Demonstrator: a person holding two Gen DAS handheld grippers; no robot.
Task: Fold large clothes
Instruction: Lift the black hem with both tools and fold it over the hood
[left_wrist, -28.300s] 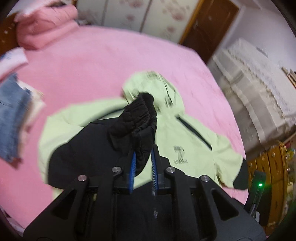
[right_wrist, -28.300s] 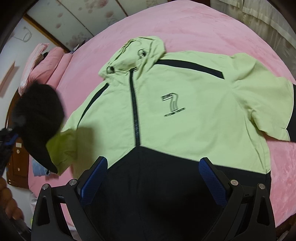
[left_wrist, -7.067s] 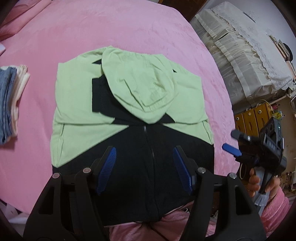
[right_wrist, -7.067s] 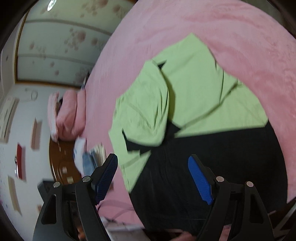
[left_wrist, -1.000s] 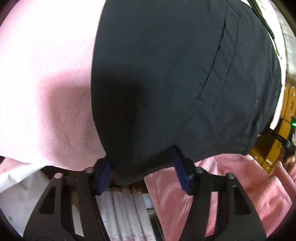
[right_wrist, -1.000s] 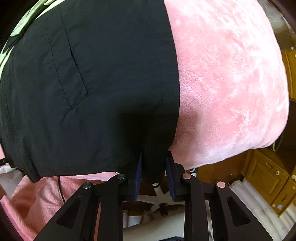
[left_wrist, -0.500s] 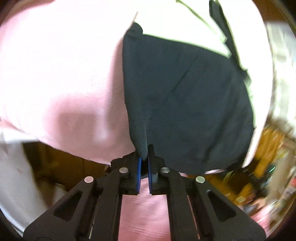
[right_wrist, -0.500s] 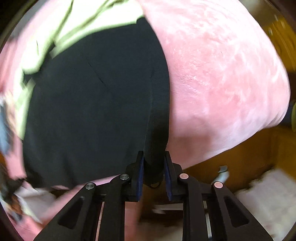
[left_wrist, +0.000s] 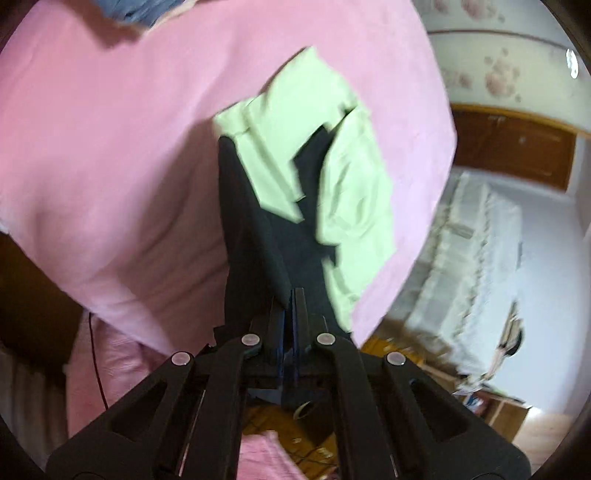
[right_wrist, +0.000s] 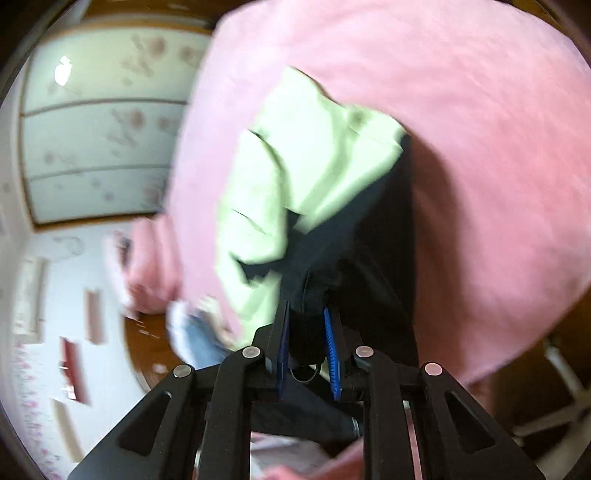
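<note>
1. The left claw (left_wrist: 291, 306) is clamped tight on one bottom corner of the black hem of the pale green and black hooded jacket (left_wrist: 295, 155).
2. The right claw (right_wrist: 306, 328) has just been closing and grips the other hem corner, a thick wad of black cloth bunched between its blue pads (right_wrist: 330, 341).
3. The jacket's black lower half hangs lifted from both claws, while its green upper part, sleeves and hood already tucked in, lies on the pink plush bed cover (left_wrist: 110, 147).
4. The step in hand looks like the bottom-to-top fold.
5. Next, both corners should probably travel together over the green part, kept level, then be released.
</note>
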